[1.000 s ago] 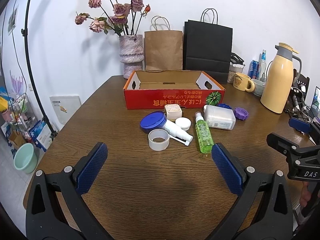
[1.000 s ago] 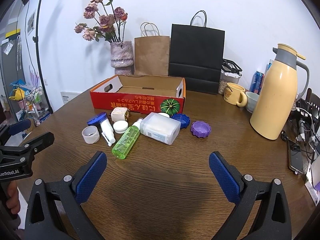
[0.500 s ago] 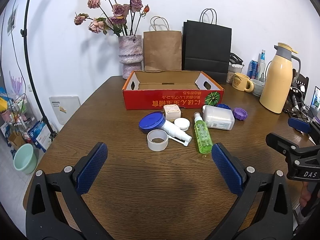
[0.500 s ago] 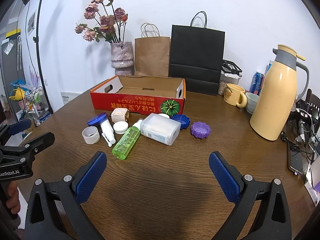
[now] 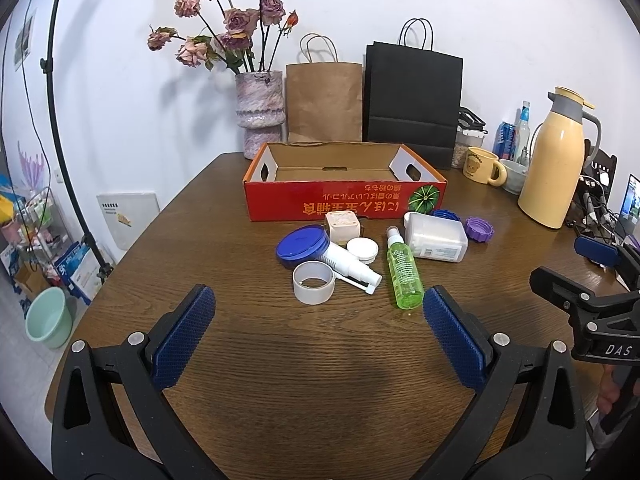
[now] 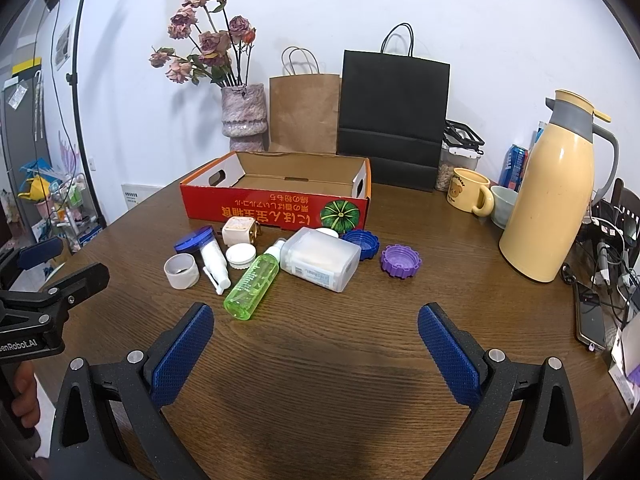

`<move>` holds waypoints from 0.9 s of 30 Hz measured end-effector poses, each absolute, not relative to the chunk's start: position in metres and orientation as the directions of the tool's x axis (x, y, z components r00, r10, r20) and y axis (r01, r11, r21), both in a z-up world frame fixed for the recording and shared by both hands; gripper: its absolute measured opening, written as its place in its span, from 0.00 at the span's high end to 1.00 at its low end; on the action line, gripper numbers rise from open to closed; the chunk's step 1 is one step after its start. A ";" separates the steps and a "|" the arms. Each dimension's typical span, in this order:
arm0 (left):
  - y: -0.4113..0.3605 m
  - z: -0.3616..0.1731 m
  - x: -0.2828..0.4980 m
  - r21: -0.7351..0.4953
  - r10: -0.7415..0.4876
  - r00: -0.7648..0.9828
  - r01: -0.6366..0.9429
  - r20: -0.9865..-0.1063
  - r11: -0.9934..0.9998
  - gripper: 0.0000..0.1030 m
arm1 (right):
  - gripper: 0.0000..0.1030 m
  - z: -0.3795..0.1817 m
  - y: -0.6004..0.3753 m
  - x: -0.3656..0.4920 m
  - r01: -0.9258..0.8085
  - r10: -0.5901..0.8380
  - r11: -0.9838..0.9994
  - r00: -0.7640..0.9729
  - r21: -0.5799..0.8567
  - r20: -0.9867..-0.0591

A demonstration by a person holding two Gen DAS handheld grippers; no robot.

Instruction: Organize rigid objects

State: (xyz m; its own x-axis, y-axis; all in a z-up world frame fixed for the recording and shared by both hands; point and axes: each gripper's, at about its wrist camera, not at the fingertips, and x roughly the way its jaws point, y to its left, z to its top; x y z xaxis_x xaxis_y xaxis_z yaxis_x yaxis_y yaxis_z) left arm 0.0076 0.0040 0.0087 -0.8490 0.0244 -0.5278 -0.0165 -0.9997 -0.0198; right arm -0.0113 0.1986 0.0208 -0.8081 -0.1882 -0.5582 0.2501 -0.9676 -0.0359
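1. Left gripper (image 5: 319, 308): hovering low over the wooden table (image 5: 304, 380), blue-padded jaws spread wide, gripping nothing
2. Right gripper (image 6: 316, 320): hanging over the same table, jaws likewise spread wide and carrying nothing
3. Red cardboard box (image 5: 344, 200): sitting open-topped toward the far side of the table, nothing showing inside
4. Green spray bottle (image 5: 403, 270): lying on its side just in front of the box, nozzle pointing toward it
5. White spray bottle (image 5: 350, 266): lying flat, resting against the blue lid (image 5: 302, 242)
6. White ring (image 5: 313, 282): standing nearest the left gripper
7. Clear rectangular container (image 5: 436, 237): lying beside the green spray bottle, touching a small blue cap (image 6: 362, 242)
8. Purple cap (image 6: 400, 261): sitting apart to the right
9. Cream cube (image 5: 342, 226) and white round jar (image 5: 362, 249): sitting close before the box
10. Yellow thermos (image 6: 554, 188): standing at right
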 end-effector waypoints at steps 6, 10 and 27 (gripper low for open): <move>0.003 0.005 0.003 -0.021 0.022 -0.843 -0.012 -0.537 -1.000 0.00 | 0.00 0.022 0.199 -0.017 0.251 -0.189 -0.967 -0.803 -0.034 -0.566; 0.003 0.003 -0.001 -0.023 0.019 -0.839 -0.008 -0.544 -1.000 0.00 | 0.00 0.019 0.200 -0.024 0.251 -0.188 -0.967 -0.798 -0.032 -0.573; -0.004 -0.013 -0.035 -0.038 0.007 -0.795 0.021 -0.607 -0.999 0.00 | 0.00 0.003 0.196 -0.052 0.259 -0.182 -0.965 -0.769 -0.038 -0.613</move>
